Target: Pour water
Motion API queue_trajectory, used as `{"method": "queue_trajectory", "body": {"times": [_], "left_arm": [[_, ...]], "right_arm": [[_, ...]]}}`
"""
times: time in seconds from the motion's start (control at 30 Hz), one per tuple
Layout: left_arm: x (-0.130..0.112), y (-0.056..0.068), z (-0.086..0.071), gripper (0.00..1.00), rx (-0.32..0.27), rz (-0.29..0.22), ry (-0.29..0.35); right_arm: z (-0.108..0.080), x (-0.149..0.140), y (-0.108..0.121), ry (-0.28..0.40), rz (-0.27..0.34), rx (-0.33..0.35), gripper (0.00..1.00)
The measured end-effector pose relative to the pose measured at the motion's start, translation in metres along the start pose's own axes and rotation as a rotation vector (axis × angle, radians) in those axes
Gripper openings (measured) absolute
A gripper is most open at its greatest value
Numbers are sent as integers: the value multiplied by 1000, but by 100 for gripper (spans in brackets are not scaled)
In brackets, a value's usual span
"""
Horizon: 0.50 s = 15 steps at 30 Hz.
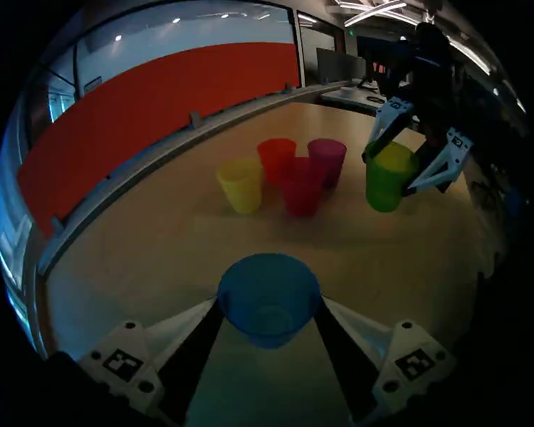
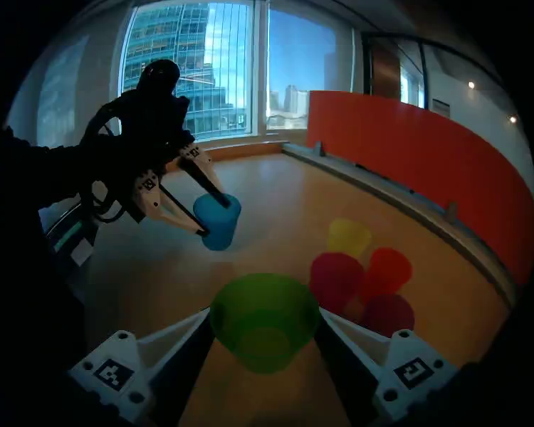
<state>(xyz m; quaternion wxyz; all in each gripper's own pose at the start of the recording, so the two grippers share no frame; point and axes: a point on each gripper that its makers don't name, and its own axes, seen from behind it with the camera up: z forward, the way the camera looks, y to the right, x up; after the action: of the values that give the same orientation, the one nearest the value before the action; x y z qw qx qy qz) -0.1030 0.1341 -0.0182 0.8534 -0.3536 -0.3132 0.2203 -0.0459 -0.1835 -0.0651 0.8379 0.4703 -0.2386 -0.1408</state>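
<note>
Blue cup gripped by left tongs | green cup gripped by right tongs | 4 cups grouped on table

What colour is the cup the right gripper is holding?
It's a green cup, clearest in the right gripper view.

Broad pale wooden table stretching out here, a long red partition running along its far edge, tall windows beyond showing glass towers under bright blue sky, and strip lights glowing overhead.
</note>
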Motion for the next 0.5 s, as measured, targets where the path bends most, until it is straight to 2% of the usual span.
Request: {"method": "queue_trajectory", "body": {"times": [0.5], "left_arm": [[-14, 4, 19, 87, -32, -30, -7]], "right_arm": [[11, -17, 1, -41, 6, 6, 91]]}}
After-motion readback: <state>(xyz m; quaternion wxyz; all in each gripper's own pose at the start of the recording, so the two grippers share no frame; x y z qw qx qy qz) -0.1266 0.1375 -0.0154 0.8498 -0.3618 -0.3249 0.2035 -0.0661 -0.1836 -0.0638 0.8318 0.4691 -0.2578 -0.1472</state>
